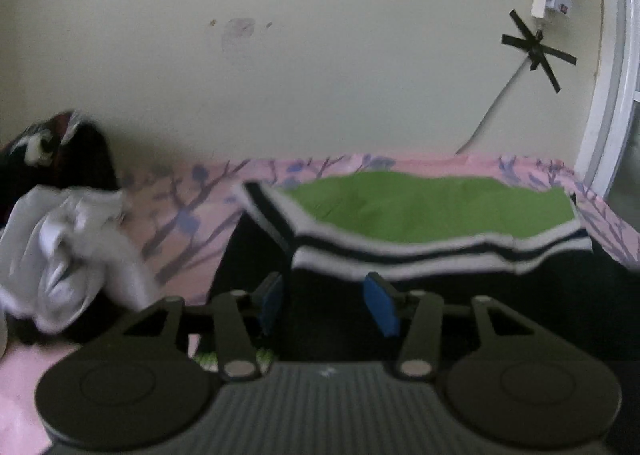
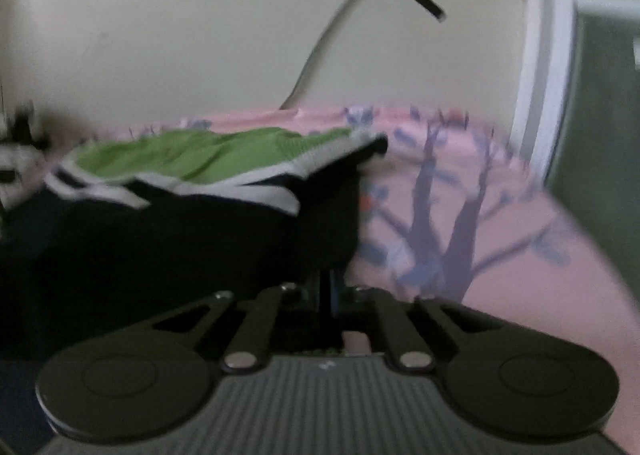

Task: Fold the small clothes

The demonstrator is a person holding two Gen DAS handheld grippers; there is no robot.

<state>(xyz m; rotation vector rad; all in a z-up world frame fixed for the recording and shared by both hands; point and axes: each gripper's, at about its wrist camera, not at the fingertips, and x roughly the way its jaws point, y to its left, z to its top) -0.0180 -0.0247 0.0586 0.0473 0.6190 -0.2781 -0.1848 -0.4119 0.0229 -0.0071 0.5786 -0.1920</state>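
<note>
**Soft striped garment half folded on the bed**

Garment (image 1: 432, 211): dark body, white-and-dark striped band, green panel folded over on top. It lies on the pink tree-print bedsheet (image 1: 192, 215), against the wall at twelve o'clock from both cameras. Looks like light sports knit: limp, no stiffness, likely to sag and slide on itself. Judgement: best taken at the banded hem or a corner, where layers are thicker.

Left gripper (image 1: 328, 305): blue pads partly apart, dark cloth behind the gap, pads not seen pressing.

Right gripper (image 2: 332, 291): jaws closed together at the dark edge; whether cloth is pinched, I cannot tell.

Crumpled white cloth (image 1: 68, 251) at nine o'clock, wrinkled, thin.
</note>
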